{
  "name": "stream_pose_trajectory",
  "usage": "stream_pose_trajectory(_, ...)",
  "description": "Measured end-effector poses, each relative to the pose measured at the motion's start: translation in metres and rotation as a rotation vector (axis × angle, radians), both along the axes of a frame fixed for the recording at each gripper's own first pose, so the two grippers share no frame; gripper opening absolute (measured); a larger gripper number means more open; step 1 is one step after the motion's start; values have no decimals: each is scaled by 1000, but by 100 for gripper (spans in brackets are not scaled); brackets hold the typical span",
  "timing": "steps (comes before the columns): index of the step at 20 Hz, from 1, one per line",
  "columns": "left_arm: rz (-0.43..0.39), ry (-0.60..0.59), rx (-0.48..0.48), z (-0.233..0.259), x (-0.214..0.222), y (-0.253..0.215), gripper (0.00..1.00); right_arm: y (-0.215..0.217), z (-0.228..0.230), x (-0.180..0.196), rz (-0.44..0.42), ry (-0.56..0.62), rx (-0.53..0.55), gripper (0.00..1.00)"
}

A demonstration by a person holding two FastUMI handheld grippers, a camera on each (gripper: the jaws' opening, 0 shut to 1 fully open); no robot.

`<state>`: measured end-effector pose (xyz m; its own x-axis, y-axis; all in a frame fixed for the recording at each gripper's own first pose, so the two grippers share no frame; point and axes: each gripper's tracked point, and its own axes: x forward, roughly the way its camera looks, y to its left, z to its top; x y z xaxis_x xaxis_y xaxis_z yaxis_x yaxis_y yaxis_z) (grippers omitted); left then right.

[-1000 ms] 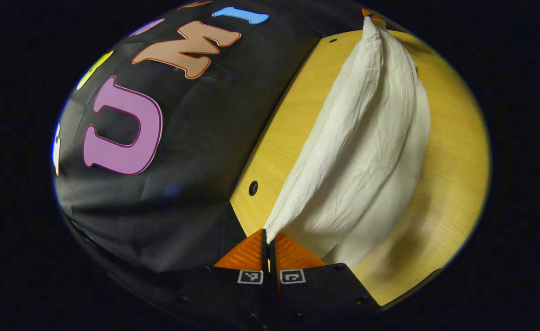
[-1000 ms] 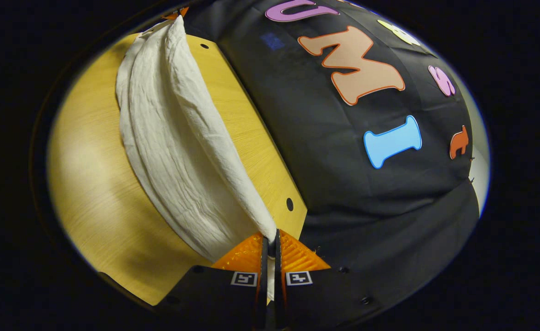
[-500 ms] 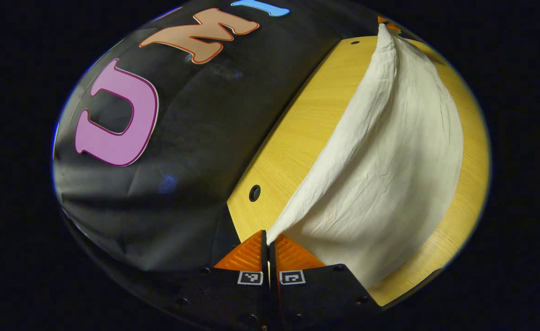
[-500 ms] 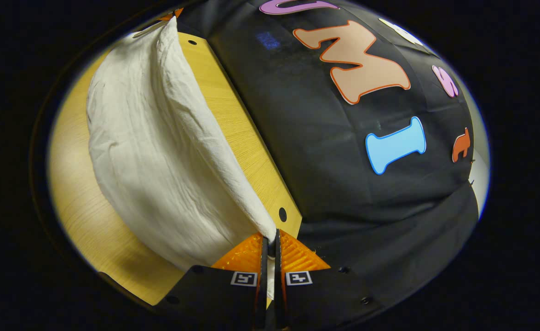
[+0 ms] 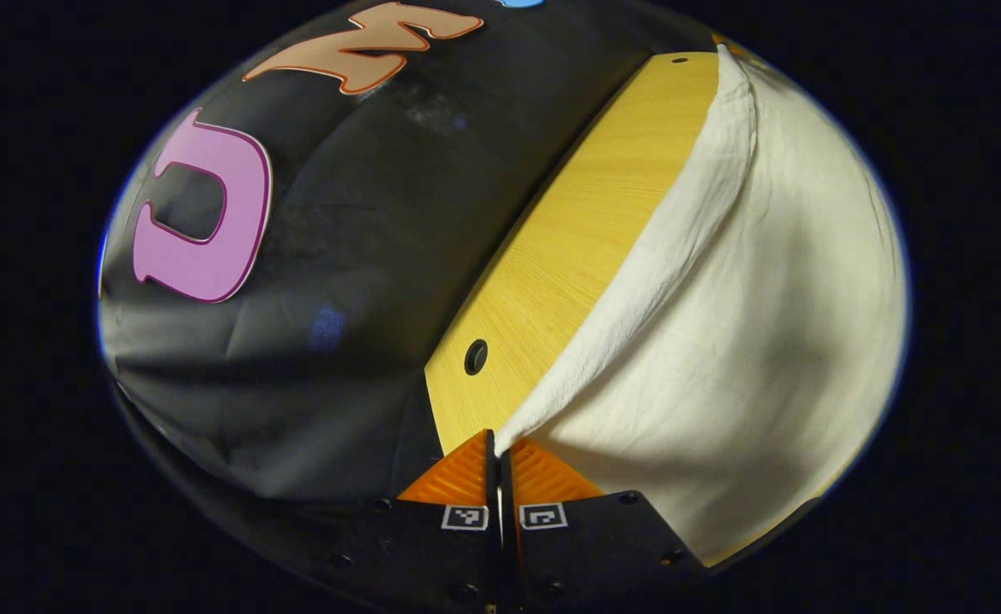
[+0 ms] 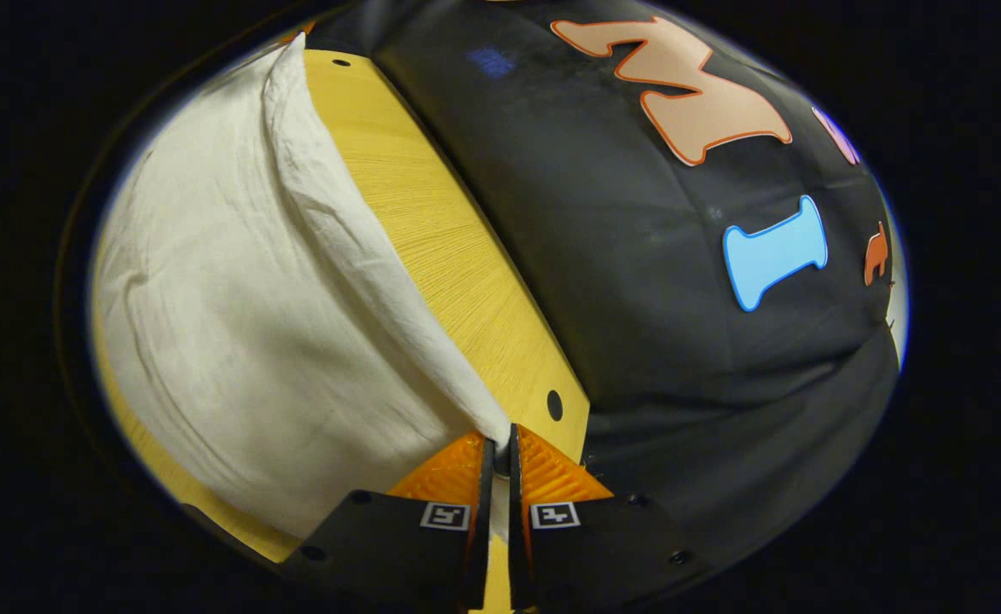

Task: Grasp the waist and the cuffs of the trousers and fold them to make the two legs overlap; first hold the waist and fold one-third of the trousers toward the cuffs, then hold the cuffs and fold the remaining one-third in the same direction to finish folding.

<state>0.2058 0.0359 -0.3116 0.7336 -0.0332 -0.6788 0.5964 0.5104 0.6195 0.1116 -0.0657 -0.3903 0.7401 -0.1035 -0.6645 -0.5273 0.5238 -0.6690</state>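
Observation:
White trousers [image 5: 748,324] lie stretched along the yellow wooden table [image 5: 586,230], their far edge lifted between the two grippers. In the left gripper view my left gripper [image 5: 497,443] is shut on one end of that cloth edge. In the right gripper view my right gripper [image 6: 498,443] is shut on the other end of the trousers [image 6: 236,324]. The cloth runs away from each gripper as a taut rolled edge, with the rest spreading flat over the table. Which end is the waist and which the cuffs I cannot tell.
The table's back edge [image 6: 483,239] runs close along the black booth wall. A bare strip of tabletop with a small round hole [image 5: 475,356] lies between the cloth and that edge; a like hole [image 6: 554,404] sits near the right gripper.
Both grippers have sunk toward the table while holding the cloth. The trousers have spread out wider and flatter, and now cover most of the tabletop in both views.

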Motion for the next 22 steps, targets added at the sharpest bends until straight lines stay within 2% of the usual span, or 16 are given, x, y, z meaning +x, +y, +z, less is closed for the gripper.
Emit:
stream_pose_trajectory(1, 15, -22, 2, -1, 3, 2, 1, 0, -6, 2, -13, 1, 4, 12)
stream_pose_trajectory(3, 53, -81, -16, 6, 11, 6, 0, 4, -9, 5, -32, -3, 27, 25)
stream_pose_trajectory(4, 76, -91, -39, 9, 14, 6, 24, 8, -6, 4, -37, -17, 50, 24)
stream_pose_trajectory(6, 95, -101, -85, 14, 16, -2, 71, 11, 3, 2, -68, -44, 112, 100)
stream_pose_trajectory(7, 104, -107, -95, 20, 9, 0, 95, 9, 9, 0, -98, -57, 139, 97)
stream_pose_trajectory(11, 167, -128, -185, 45, -7, -8, 95, -8, 27, -21, -233, -85, 257, 98)
stream_pose_trajectory(15, 232, -138, -340, 69, -22, -25, 95, -32, 32, -46, -394, -70, 382, 100)
stream_pose_trajectory(22, 225, -146, -479, 106, -20, -55, 95, -79, 22, -76, -651, -61, 536, 98)
